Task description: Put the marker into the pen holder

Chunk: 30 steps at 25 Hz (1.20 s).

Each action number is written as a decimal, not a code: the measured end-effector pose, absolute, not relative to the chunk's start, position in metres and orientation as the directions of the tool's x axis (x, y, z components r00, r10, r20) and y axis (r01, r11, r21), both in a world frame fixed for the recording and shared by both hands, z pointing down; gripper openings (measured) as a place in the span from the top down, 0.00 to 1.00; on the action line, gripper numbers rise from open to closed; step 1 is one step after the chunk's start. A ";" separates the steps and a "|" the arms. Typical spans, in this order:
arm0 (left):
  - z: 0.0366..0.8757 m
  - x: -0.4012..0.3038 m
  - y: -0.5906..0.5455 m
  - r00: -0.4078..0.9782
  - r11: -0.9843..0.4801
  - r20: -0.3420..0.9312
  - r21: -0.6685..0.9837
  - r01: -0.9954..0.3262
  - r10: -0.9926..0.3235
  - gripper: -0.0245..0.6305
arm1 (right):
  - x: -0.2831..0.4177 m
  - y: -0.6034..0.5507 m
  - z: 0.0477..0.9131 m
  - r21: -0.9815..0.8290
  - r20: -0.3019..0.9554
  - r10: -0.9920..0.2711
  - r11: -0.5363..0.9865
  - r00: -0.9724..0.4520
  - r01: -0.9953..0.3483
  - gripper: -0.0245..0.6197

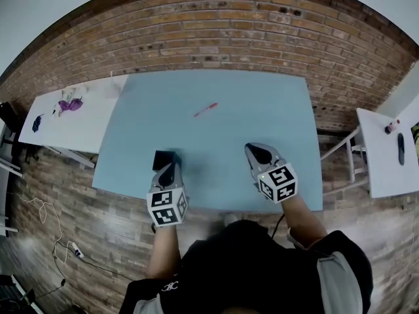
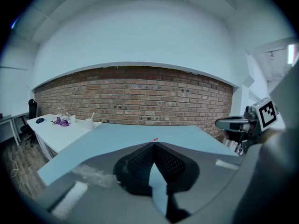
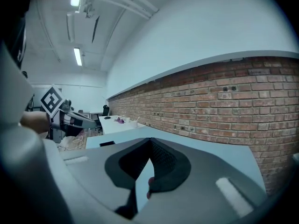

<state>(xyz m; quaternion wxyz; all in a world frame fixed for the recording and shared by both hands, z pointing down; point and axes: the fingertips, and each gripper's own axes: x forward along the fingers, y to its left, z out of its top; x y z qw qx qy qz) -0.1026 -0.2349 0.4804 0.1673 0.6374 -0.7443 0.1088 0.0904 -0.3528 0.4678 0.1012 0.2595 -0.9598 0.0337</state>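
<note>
Here both tools are held low over the near edge of the pale blue surface (image 1: 262, 110), side by side and well apart. The left tool (image 1: 167, 173) has its jaws brought together at the tips, with nothing between them; in the left gripper view the two dark pads meet at one point (image 2: 153, 144) and only bare blue shows in the gap beneath. The right tool (image 1: 256, 150) is likewise closed tip to tip (image 3: 150, 140) and grips nothing. The black pen holder (image 1: 163, 158) stands on the surface directly at the left tool's tips, so close that from the head view it cannot be told whether they touch. The red marker (image 1: 205, 109) lies flat on the surface well ahead of both tools, a little to the right of the left tool's line and to the left of the right tool's; in the left gripper view it shows as a small red sliver (image 2: 154, 139) just above the closed tips. Off to the left tool's left is a second, white surface (image 1: 91, 120) with a purple thing (image 1: 70, 104) on it. A brick wall (image 2: 140, 97) runs across ahead of the tools
</note>
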 end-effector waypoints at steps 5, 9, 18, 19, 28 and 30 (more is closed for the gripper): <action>0.483 -0.103 -0.252 -0.120 0.150 0.408 0.043 -0.988 -0.905 0.96 | 0.080 -0.381 0.460 0.032 0.208 -0.469 0.880 -0.858 -0.474 0.95; 0.483 -0.106 -0.260 -0.104 0.138 0.414 0.051 -0.989 -0.904 0.96 | 0.073 -0.396 0.460 0.125 0.238 -0.461 0.888 -0.855 -0.443 0.95; 0.488 -0.118 -0.281 -0.068 0.123 0.416 0.107 -0.987 -0.907 0.96 | 0.062 -0.444 0.428 0.215 0.257 -0.425 0.901 -0.868 -0.377 0.95; 0.489 -0.119 -0.283 -0.065 0.121 0.421 0.109 -0.987 -0.905 0.96 | 0.061 -0.451 0.426 0.241 0.263 -0.424 0.899 -0.867 -0.366 0.95; 0.489 -0.119 -0.291 -0.089 0.138 0.424 0.087 -0.987 -0.901 0.96 | 0.037 -0.503 0.422 0.350 0.397 -0.253 0.930 -0.882 -0.110 0.93; 0.489 -0.122 -0.288 -0.105 0.154 0.430 0.082 -0.985 -0.897 0.96 | 0.026 -0.516 0.436 0.371 0.468 -0.225 0.928 -0.855 -0.041 0.84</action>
